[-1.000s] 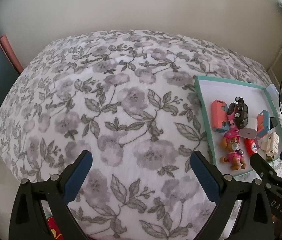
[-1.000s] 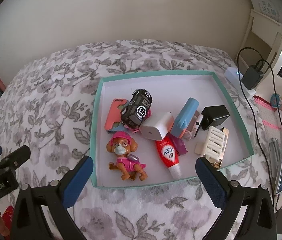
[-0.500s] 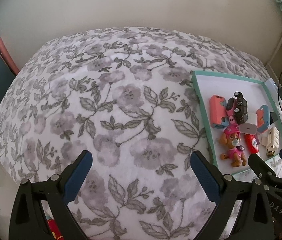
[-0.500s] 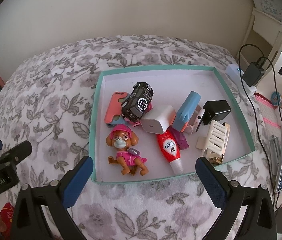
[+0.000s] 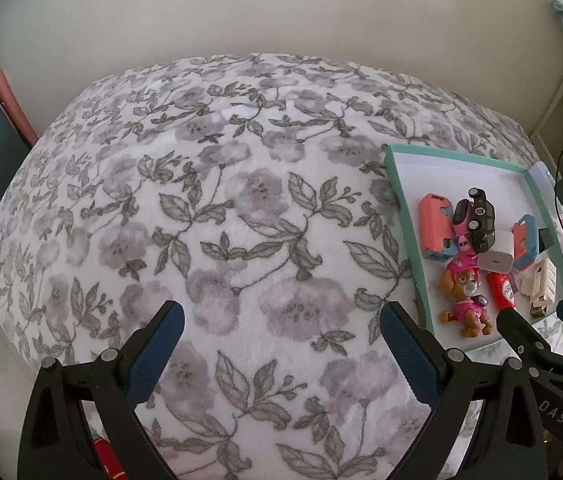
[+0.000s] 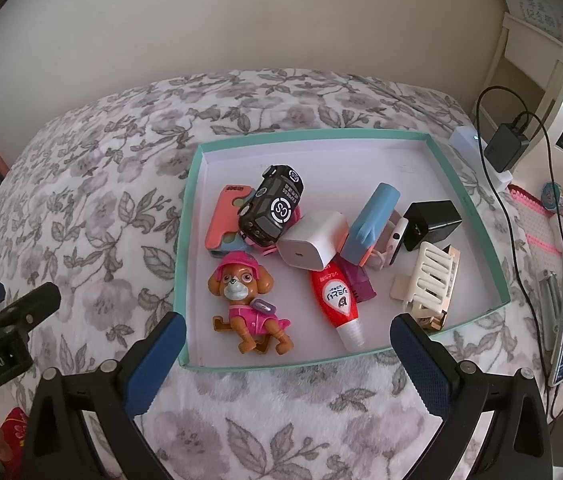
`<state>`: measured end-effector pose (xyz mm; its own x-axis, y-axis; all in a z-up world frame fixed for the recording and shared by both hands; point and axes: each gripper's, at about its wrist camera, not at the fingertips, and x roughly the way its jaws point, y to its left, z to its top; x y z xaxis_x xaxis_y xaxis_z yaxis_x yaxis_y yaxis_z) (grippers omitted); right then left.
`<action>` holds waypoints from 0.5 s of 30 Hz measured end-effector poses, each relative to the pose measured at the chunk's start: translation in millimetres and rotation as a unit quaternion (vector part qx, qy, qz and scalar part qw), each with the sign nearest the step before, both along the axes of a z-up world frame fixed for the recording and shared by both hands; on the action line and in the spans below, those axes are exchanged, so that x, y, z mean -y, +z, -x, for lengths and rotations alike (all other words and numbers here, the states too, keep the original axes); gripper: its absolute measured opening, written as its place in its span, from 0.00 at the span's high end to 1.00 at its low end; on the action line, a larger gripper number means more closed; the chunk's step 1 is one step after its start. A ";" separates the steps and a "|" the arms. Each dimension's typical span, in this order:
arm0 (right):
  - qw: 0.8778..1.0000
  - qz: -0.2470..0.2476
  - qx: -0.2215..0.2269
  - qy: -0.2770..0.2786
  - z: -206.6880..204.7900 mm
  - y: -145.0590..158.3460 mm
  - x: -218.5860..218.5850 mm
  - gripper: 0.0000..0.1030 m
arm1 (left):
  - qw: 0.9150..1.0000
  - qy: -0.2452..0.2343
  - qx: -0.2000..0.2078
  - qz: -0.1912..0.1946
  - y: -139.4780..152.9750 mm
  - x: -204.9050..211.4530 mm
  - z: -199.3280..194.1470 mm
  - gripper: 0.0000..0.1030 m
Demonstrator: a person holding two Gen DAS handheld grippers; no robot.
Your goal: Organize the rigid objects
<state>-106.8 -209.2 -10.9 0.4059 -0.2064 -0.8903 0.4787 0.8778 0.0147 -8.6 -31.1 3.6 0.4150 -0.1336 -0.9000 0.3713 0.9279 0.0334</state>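
Bare blanket [image 5: 241, 220] beside crowded tray [image 6: 463, 200]

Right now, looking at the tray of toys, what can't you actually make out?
- Pink item, right wrist view: the black toy car lies on it; only a rim shows.
- Purple object, right wrist view: mostly under the red glue tube and white charger.
- Gold piece, right wrist view: beneath the cream hair clip.
- Black charger, left wrist view: behind the blue case.

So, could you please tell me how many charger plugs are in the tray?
2: a white charger mid-tray beside the toy car, a black charger further right. Others may be hidden.
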 end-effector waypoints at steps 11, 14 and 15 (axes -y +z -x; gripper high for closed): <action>1.000 0.000 0.000 -0.001 -0.5 -0.9 0.2 0.00 | 1.000 0.005 -0.008 -0.005 -2.2 -0.4 -1.6 0.05; 1.000 0.001 -0.002 0.000 -0.8 -1.4 0.5 0.00 | 1.000 0.003 -0.008 -0.008 -2.6 0.8 -1.5 0.05; 1.000 0.001 -0.002 0.000 -0.8 -2.1 1.1 0.00 | 1.000 0.003 -0.008 -0.009 -2.8 0.9 -1.5 0.05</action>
